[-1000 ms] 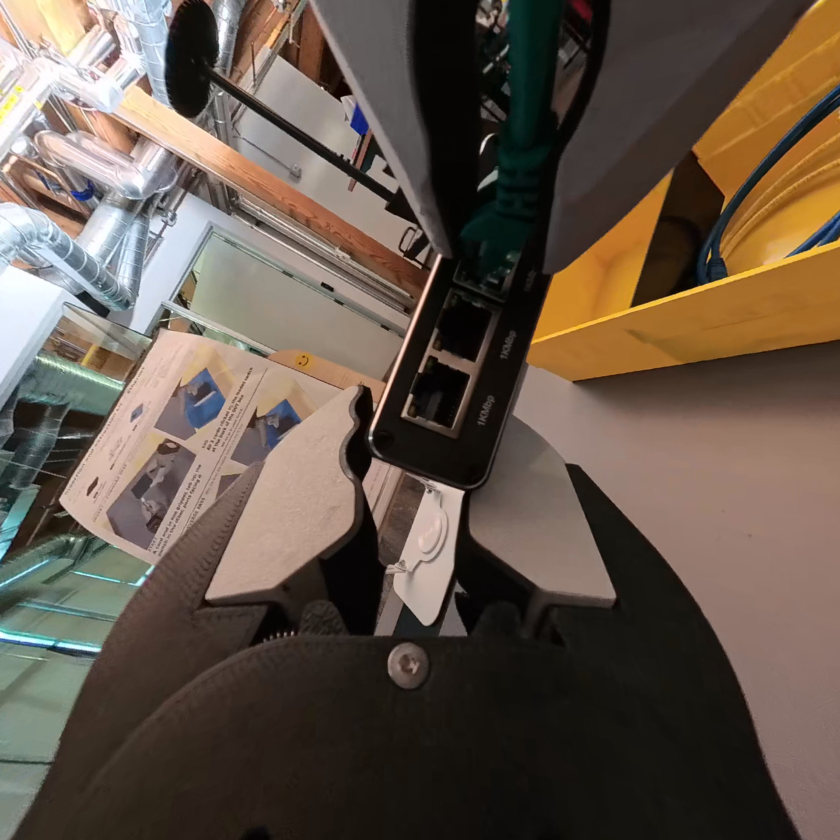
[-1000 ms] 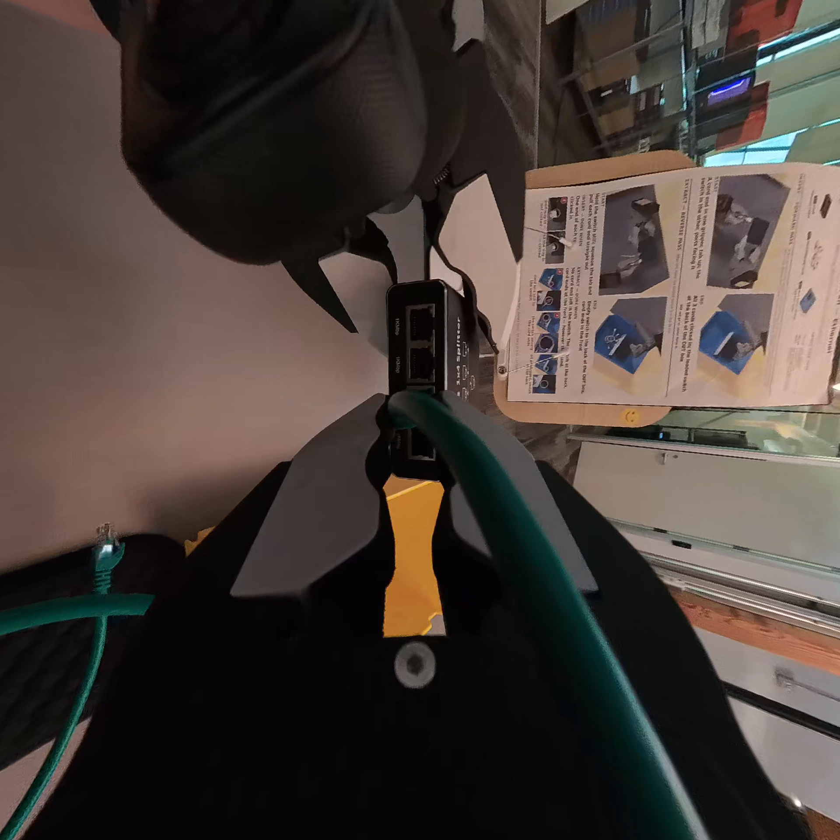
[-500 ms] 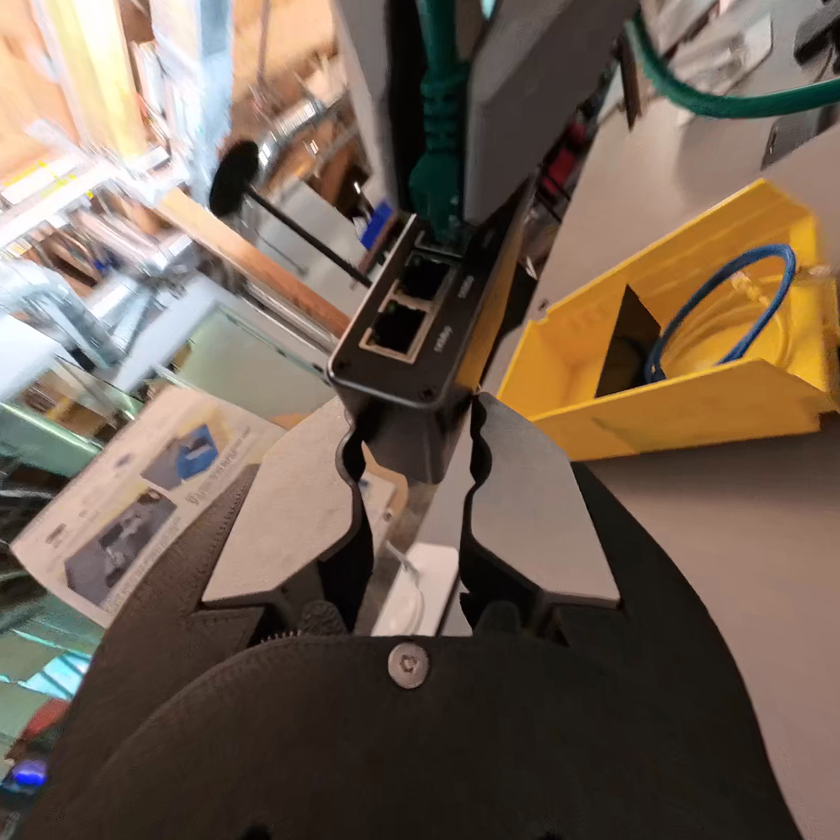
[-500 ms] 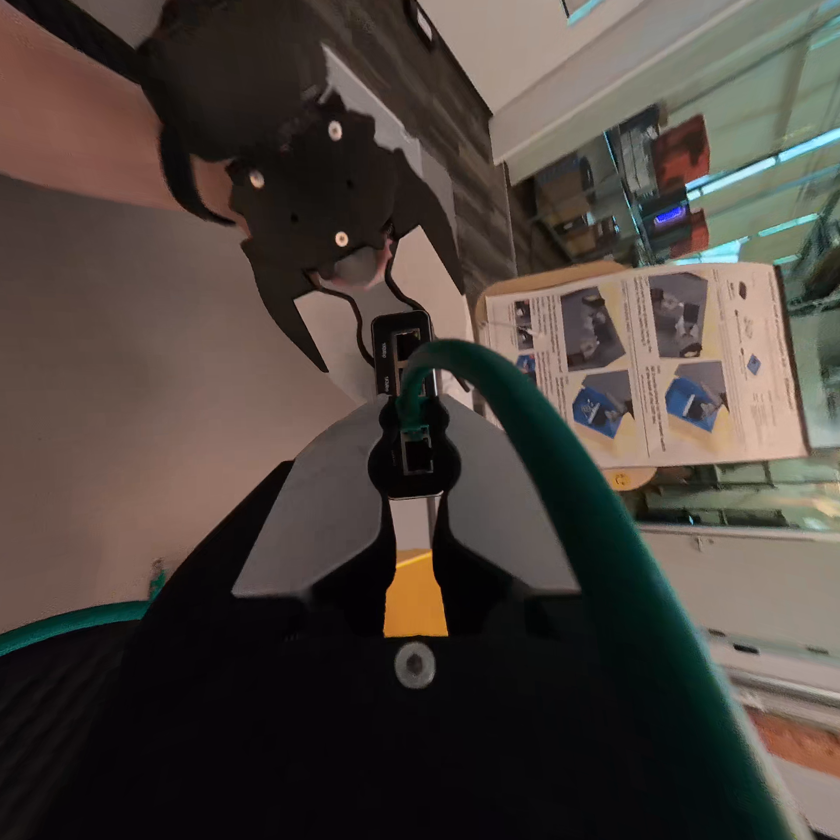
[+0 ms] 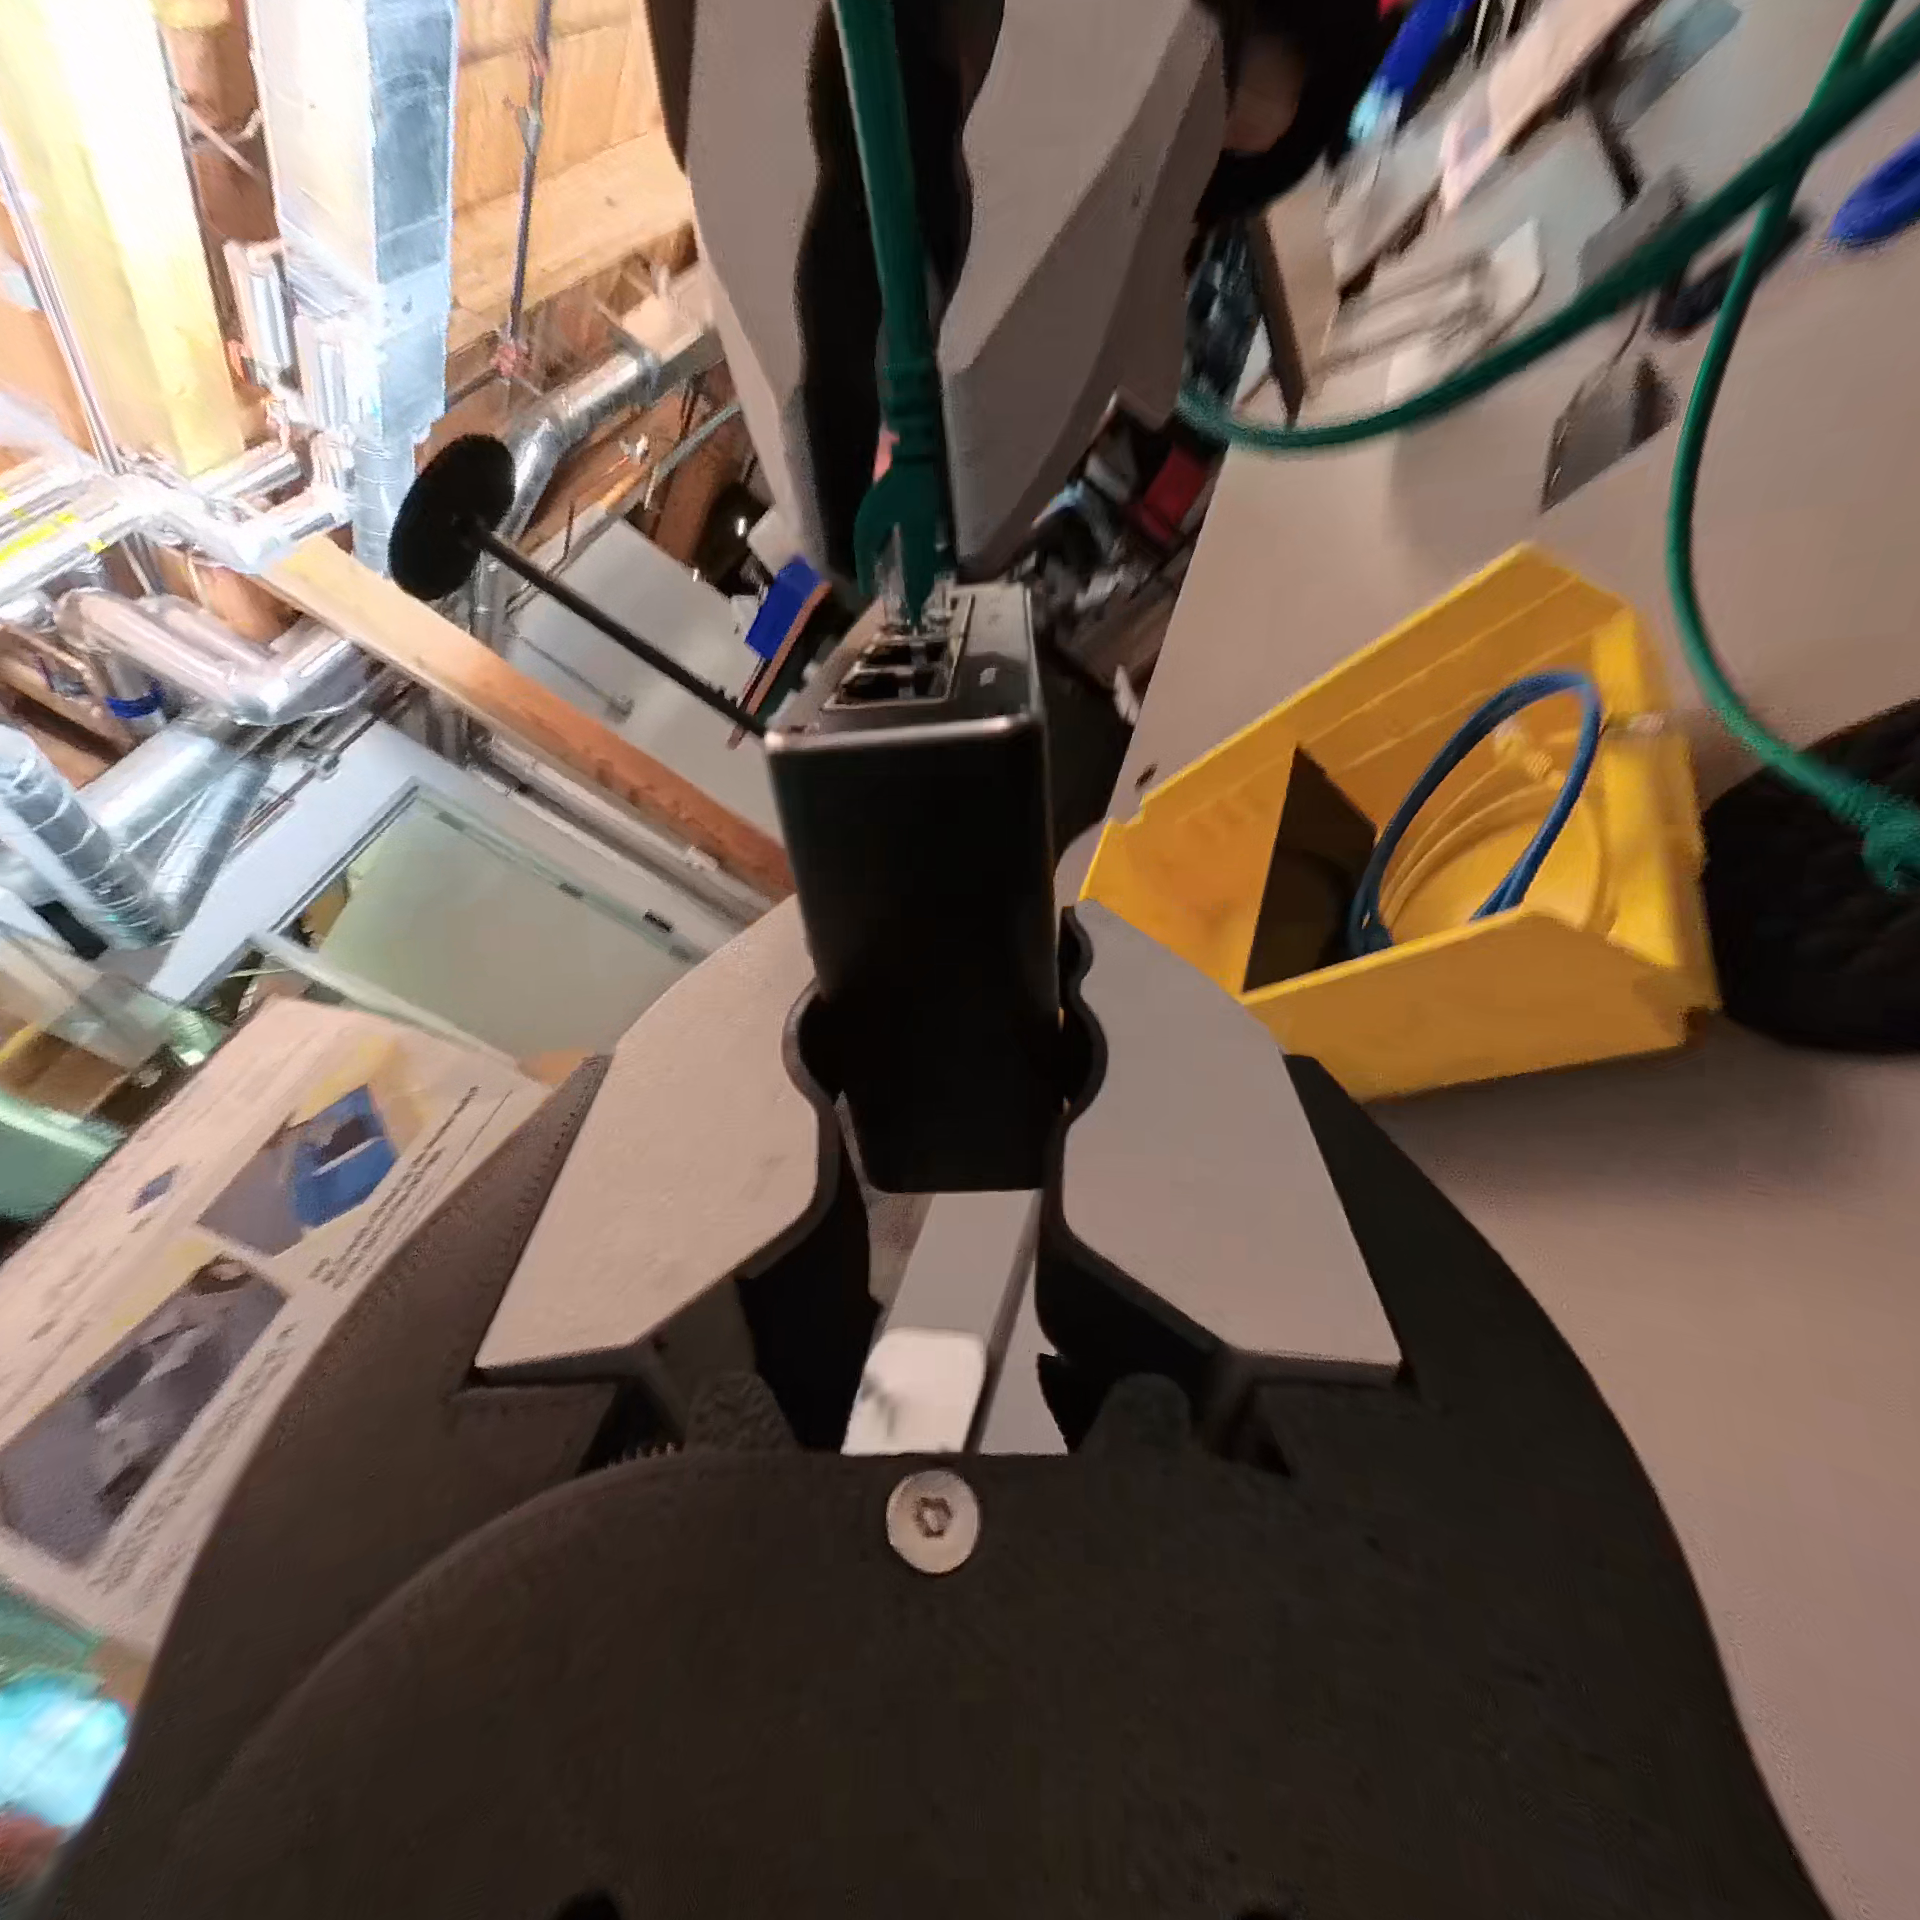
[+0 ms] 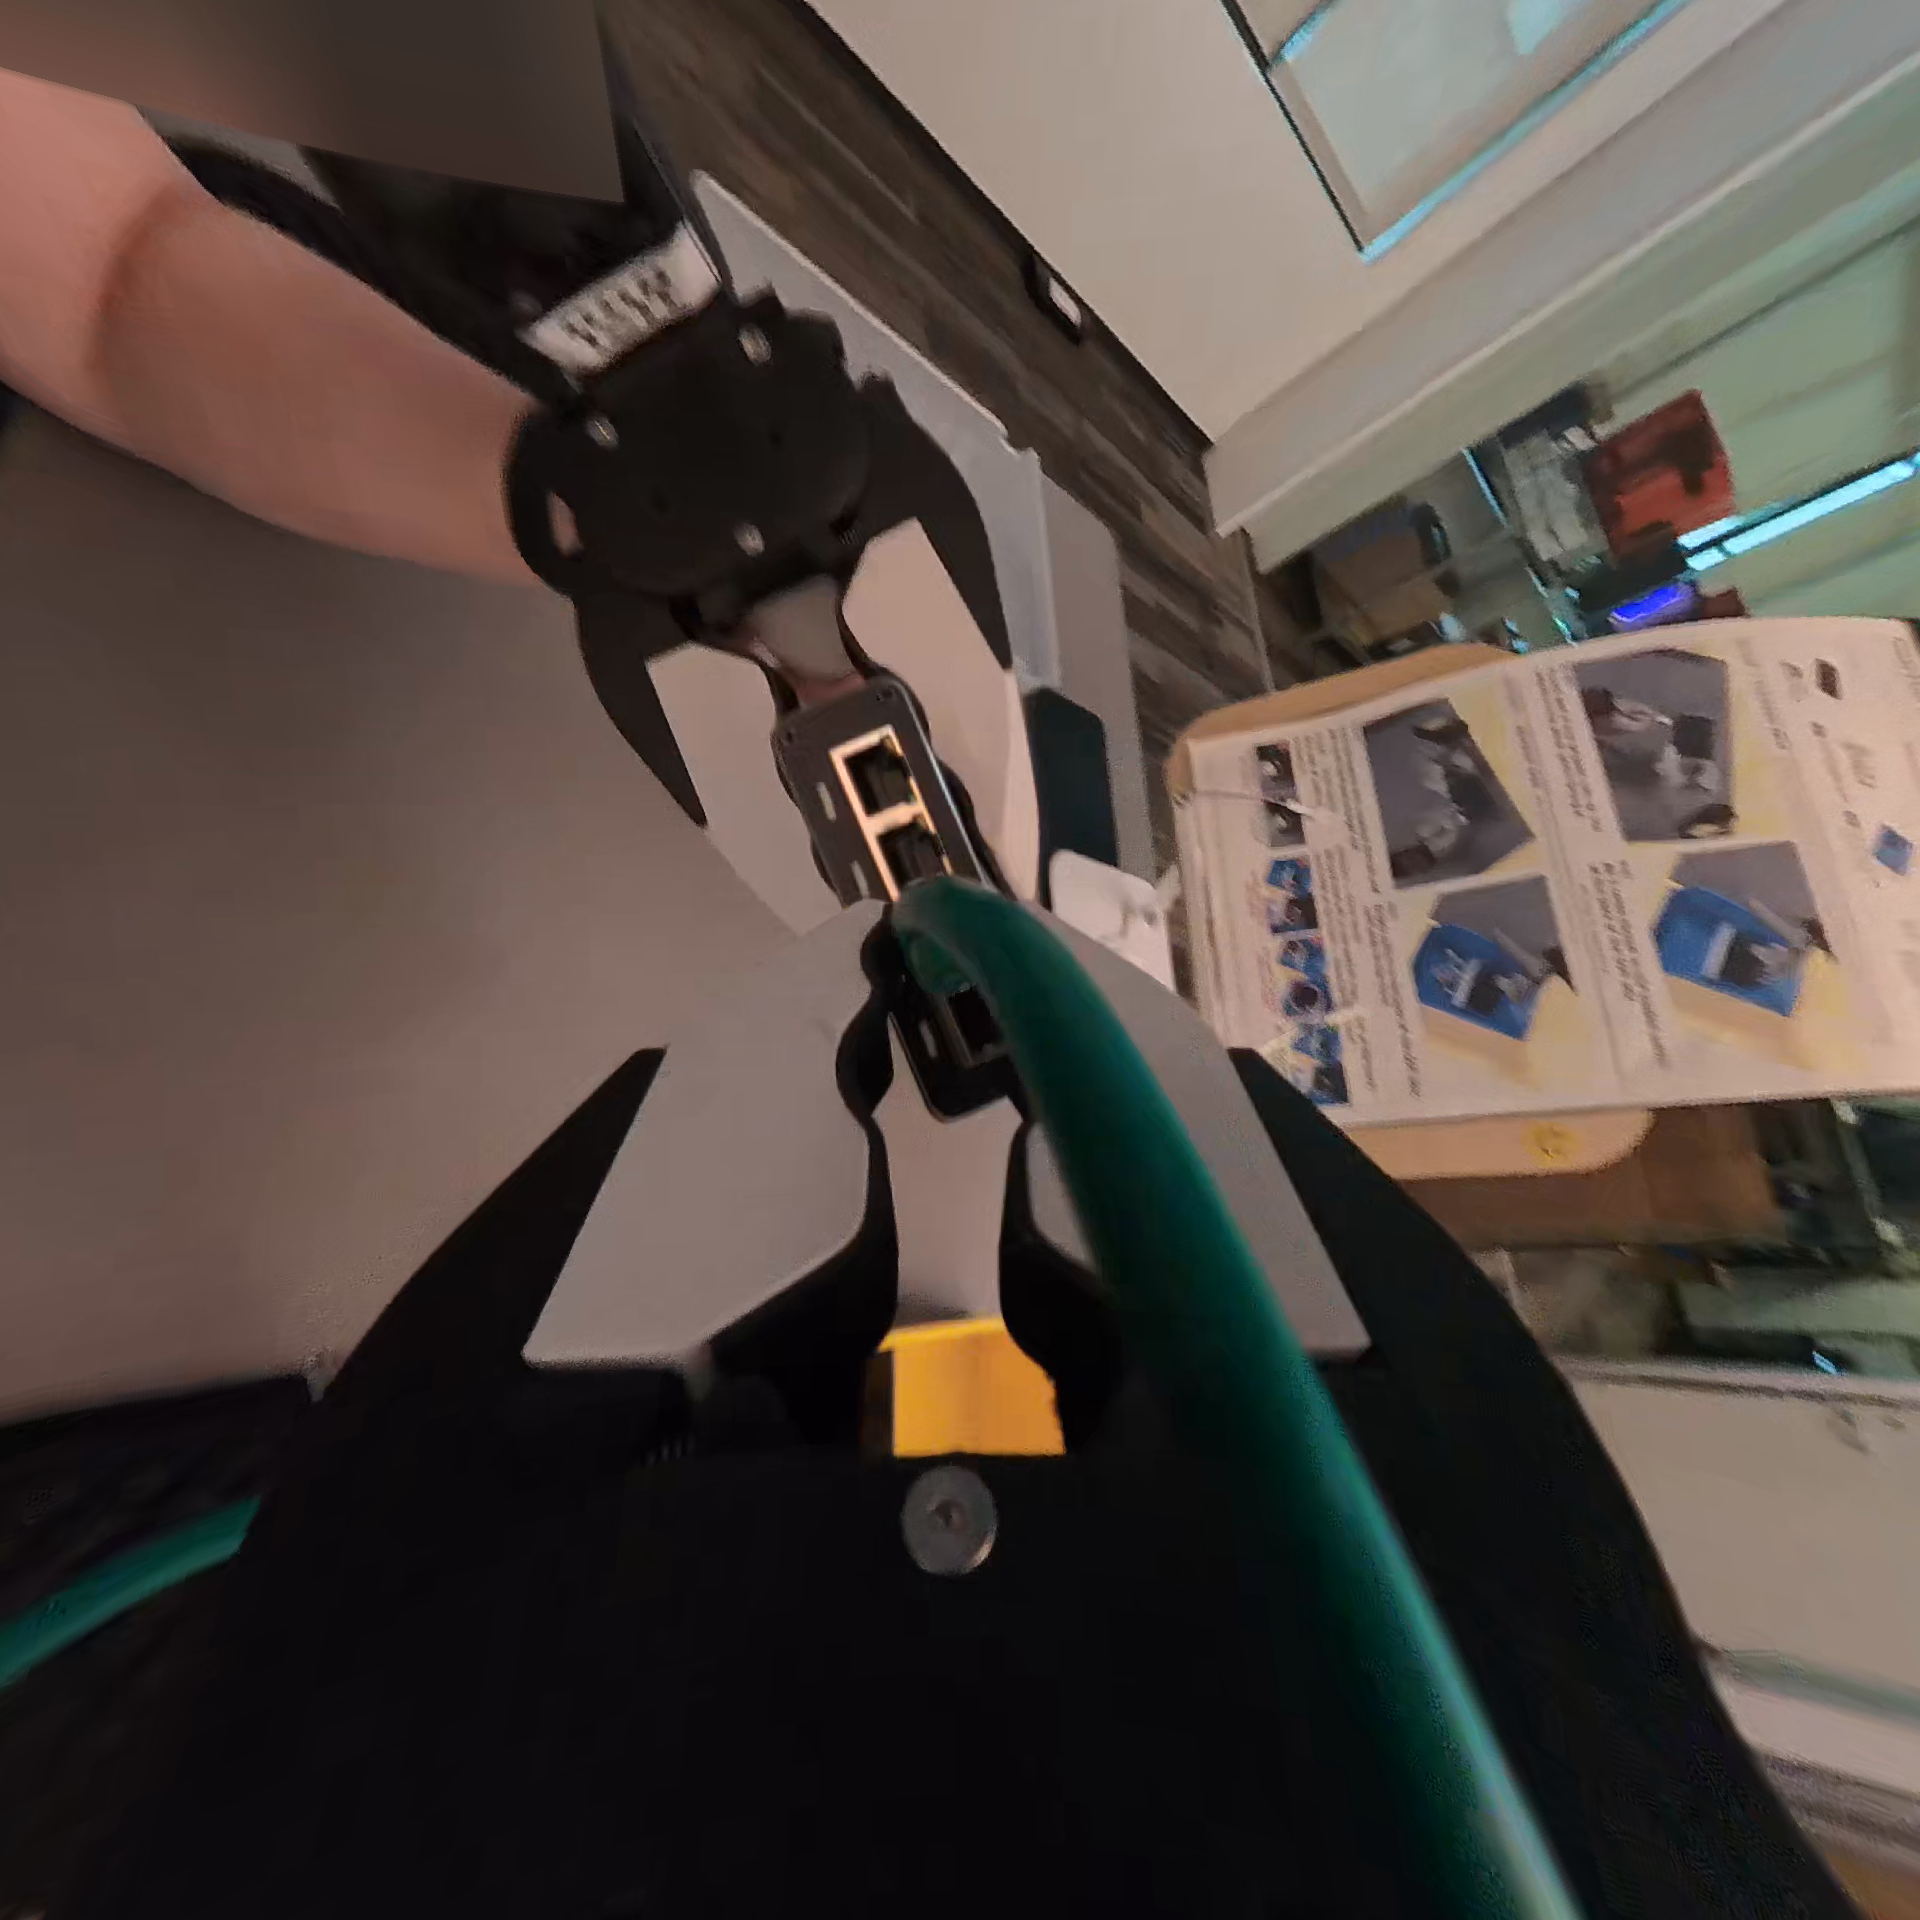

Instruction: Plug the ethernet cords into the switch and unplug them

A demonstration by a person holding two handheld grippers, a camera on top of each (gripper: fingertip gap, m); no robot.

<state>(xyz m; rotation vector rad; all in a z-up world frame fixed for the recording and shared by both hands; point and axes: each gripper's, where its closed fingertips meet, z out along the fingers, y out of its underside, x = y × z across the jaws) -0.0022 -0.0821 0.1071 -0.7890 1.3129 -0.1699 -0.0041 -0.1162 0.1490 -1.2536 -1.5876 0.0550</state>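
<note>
My left gripper [image 5: 935,987] is shut on the lower end of the black switch [image 5: 920,883], held up off the grey table. Its port face [image 5: 894,665] shows two empty ports. My right gripper [image 5: 902,520] comes in from above, shut on the green ethernet cord's plug [image 5: 906,488]. The plug tip meets the port row at the switch's far end; I cannot tell if it is seated. In the right wrist view my right gripper [image 6: 940,977] holds the green cord [image 6: 1143,1195] against the switch [image 6: 883,821], with the left gripper [image 6: 842,707] beyond.
A yellow bin [image 5: 1455,987] with a coiled blue cord [image 5: 1496,790] stands on the grey table [image 5: 1558,1351] to the right. More green cord [image 5: 1714,520] loops past a black object [image 5: 1818,894]. An instruction sheet [image 6: 1558,862] stands by the table edge. A person's arm [image 6: 208,364] holds the left gripper. There is about 6 cm between the tips of the two grippers.
Both grippers have swung together with the switch and cord. The left wrist view now looks along the switch's side instead of onto its port face. Both grips are unchanged.
</note>
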